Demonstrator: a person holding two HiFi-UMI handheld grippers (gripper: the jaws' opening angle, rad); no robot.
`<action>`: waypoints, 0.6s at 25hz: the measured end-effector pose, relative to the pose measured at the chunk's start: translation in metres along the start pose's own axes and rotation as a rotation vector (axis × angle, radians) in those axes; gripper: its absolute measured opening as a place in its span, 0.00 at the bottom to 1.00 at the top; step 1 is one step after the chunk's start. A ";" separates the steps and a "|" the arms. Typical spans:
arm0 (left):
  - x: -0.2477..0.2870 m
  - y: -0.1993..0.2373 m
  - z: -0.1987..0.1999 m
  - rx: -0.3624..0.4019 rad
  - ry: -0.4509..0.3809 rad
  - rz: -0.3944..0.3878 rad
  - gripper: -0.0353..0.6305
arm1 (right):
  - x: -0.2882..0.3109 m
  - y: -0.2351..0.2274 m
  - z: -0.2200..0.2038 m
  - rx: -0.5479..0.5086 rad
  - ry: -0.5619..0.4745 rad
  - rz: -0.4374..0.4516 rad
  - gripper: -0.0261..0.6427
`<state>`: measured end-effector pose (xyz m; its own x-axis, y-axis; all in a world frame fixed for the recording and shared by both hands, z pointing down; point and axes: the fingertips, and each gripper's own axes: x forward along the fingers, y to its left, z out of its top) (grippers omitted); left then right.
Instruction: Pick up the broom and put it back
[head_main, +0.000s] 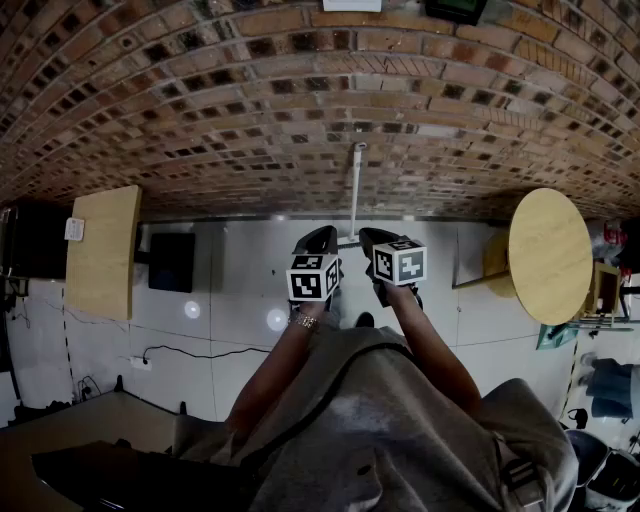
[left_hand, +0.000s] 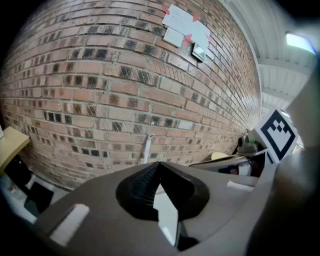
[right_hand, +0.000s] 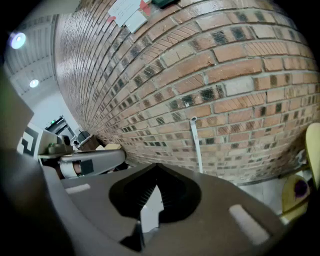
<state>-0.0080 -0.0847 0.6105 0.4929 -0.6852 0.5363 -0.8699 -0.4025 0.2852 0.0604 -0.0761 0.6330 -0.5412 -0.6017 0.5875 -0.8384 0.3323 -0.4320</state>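
Observation:
The broom's white handle (head_main: 355, 190) stands upright against the brick wall, straight ahead of both grippers. It also shows in the left gripper view as a pale handle (left_hand: 147, 148) and in the right gripper view as a thin white handle (right_hand: 196, 145). Its lower end is hidden behind the grippers. My left gripper (head_main: 320, 240) and right gripper (head_main: 375, 242) are held side by side just short of the handle, apart from it. Both are shut with nothing between the jaws, as seen at the left gripper (left_hand: 159, 164) and the right gripper (right_hand: 156, 166).
A brick wall (head_main: 250, 90) fills the far side. At the left a wooden panel (head_main: 103, 250) and a black box (head_main: 172, 262) stand by it. A round wooden table (head_main: 550, 255) is at the right. A cable (head_main: 190, 352) lies on the pale floor. Papers (left_hand: 185, 30) hang on the wall.

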 end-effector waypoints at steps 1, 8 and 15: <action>0.006 0.012 0.015 -0.019 -0.017 0.001 0.01 | 0.010 -0.003 0.014 -0.008 -0.012 -0.001 0.03; 0.035 0.078 0.103 -0.055 -0.095 -0.016 0.01 | 0.094 -0.049 0.079 -0.032 -0.027 -0.133 0.14; 0.054 0.090 0.116 -0.088 -0.059 -0.045 0.01 | 0.191 -0.113 0.076 -0.053 0.183 -0.222 0.20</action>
<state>-0.0575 -0.2285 0.5728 0.5297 -0.7034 0.4741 -0.8439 -0.3804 0.3784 0.0566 -0.2836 0.7425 -0.3432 -0.5247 0.7790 -0.9371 0.2473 -0.2463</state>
